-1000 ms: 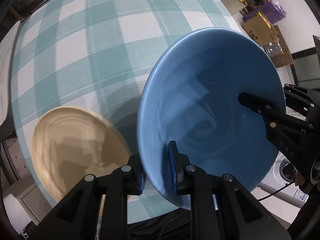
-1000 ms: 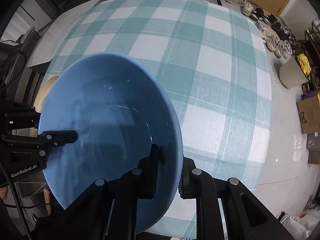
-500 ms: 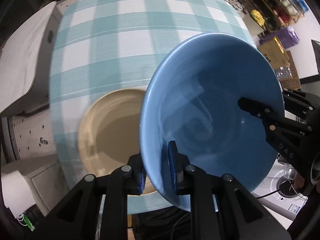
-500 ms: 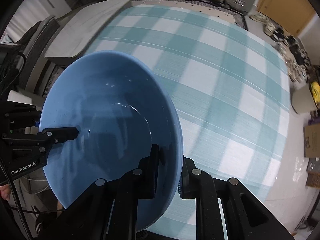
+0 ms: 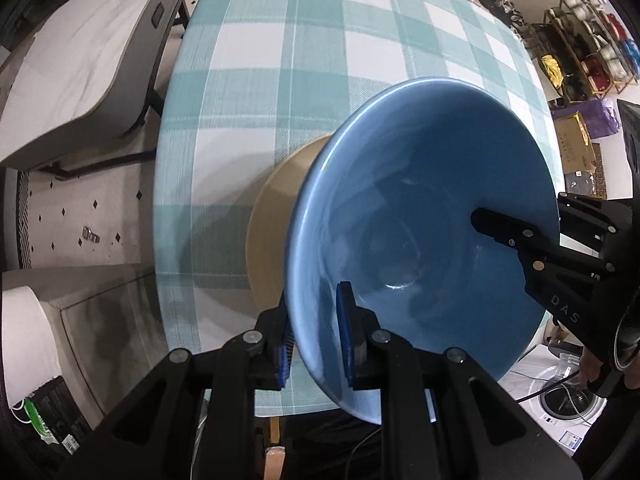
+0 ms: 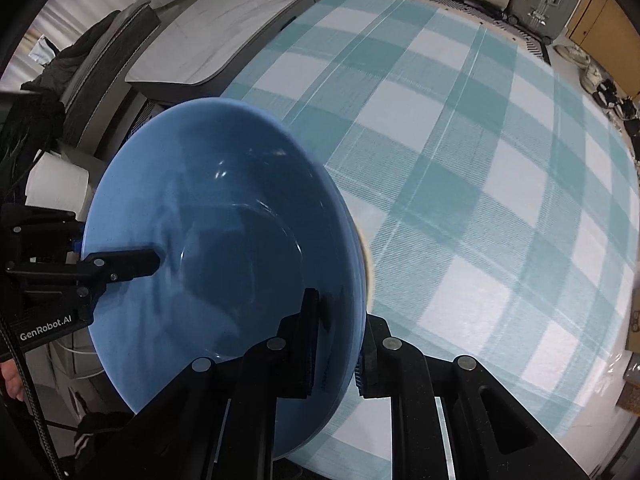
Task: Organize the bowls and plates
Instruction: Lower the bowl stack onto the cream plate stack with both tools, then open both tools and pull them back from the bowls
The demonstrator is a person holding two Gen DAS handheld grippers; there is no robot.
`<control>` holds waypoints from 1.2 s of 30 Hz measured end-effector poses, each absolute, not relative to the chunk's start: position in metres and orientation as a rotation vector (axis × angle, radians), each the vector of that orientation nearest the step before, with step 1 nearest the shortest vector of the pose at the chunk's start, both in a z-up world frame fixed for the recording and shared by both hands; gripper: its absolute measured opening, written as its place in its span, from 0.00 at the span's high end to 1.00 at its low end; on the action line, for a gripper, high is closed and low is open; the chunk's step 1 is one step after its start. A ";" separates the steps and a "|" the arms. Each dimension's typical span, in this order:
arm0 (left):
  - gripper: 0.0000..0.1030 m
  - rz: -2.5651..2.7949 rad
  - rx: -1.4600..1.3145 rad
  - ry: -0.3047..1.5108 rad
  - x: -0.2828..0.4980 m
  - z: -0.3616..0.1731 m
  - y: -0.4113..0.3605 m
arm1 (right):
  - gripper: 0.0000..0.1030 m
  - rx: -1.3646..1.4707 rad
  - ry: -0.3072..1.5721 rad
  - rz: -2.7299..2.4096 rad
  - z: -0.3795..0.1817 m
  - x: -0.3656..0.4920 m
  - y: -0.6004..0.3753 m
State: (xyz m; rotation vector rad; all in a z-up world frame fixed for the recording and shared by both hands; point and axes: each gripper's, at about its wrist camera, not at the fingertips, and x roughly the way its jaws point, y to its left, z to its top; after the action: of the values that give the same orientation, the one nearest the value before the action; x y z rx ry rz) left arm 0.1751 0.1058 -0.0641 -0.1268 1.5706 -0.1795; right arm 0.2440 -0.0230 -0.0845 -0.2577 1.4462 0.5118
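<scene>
**Blue bowl held from both sides above the tan dish**

Biggest thing under me is the table (image 5: 248,92), covered in a teal-and-white checked cloth that fills most of both wrist views. To its far left I see a grey-topped side table (image 5: 80,60), and off past the right edge a cluttered shelf rack (image 5: 592,32) and a cardboard box (image 5: 576,144) on the floor.

Next in size is the blue bowl (image 5: 420,216), which I have lifted off the cloth and tilted, its inside facing both cameras. It sits near the front edge of the table. Behind and below it, partly hidden by its rim, lies the tan dish (image 5: 276,224) on the cloth; from the right wrist only a thin sliver of that dish shows past the bowl's edge, and I cannot tell whether the two touch.

My left gripper (image 5: 316,340) is clenched on the bowl's near rim, one finger outside the wall and one blue-padded finger inside. My right gripper (image 6: 336,344) is likewise clamped on the opposite rim, one finger inside and one out.

A white paper roll (image 6: 56,184) stands low at the left, beyond the table's edge.
</scene>
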 end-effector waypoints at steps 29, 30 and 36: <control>0.51 -0.084 -0.154 1.391 0.152 -0.051 0.136 | 0.26 -0.322 1.197 0.531 -0.076 0.227 -0.032; 0.50 -0.075 -0.158 1.364 0.149 -0.046 0.138 | 0.26 -0.313 1.165 0.526 -0.069 0.225 -0.035; 0.44 -0.025 -0.157 1.096 0.109 -0.006 0.133 | 0.15 -0.142 0.941 0.526 -0.017 0.201 -0.066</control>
State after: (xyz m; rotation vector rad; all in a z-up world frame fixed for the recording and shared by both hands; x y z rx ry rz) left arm 0.1093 0.1326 -0.0058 -0.1566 1.0959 -0.0247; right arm 0.2008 -0.0665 -0.0167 -0.1424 0.9405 0.5262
